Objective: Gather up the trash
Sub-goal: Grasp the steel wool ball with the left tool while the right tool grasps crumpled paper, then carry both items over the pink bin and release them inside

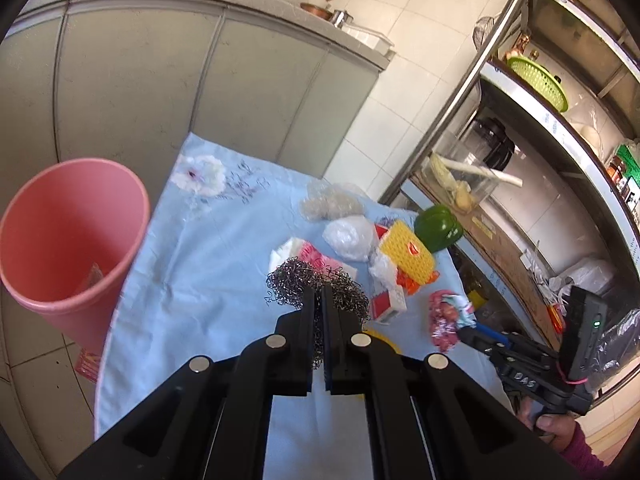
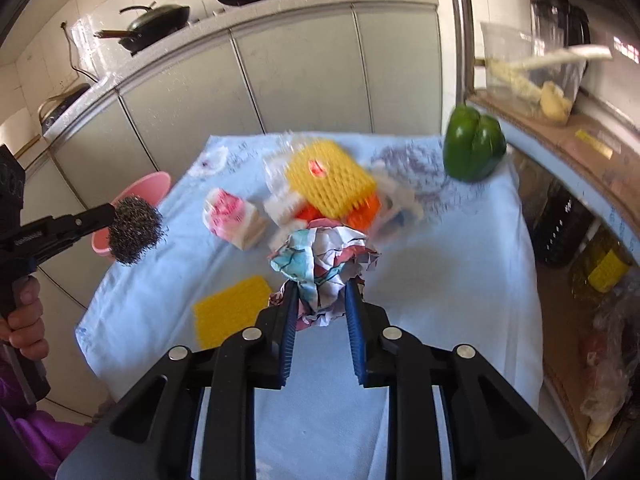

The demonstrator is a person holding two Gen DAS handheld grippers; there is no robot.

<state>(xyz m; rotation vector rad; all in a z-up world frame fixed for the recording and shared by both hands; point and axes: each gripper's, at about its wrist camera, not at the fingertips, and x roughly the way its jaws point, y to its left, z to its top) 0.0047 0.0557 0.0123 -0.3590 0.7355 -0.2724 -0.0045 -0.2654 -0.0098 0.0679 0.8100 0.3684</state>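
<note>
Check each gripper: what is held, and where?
Left gripper pinches the steel wool scourer at its near edge. Right gripper clamps the crumpled paper wad by its lower part.

A tangled, wiry metal scourer (image 1: 320,292) is showing a dull grey glint between the matt black plastic fingers of the left gripper (image 1: 319,296), while the right gripper (image 2: 320,300), its pads ribbed blue, is pressing into a ball of crumpled printed paper (image 2: 324,264). The pale blue tablecloth (image 1: 208,264) is lying soft and faintly creased, and the pink bin (image 1: 64,240) is looking like smooth matt plastic. The green pepper (image 2: 474,148) is shining glossy beside a yellow foam net (image 2: 330,178) with a rough open mesh.
</note>
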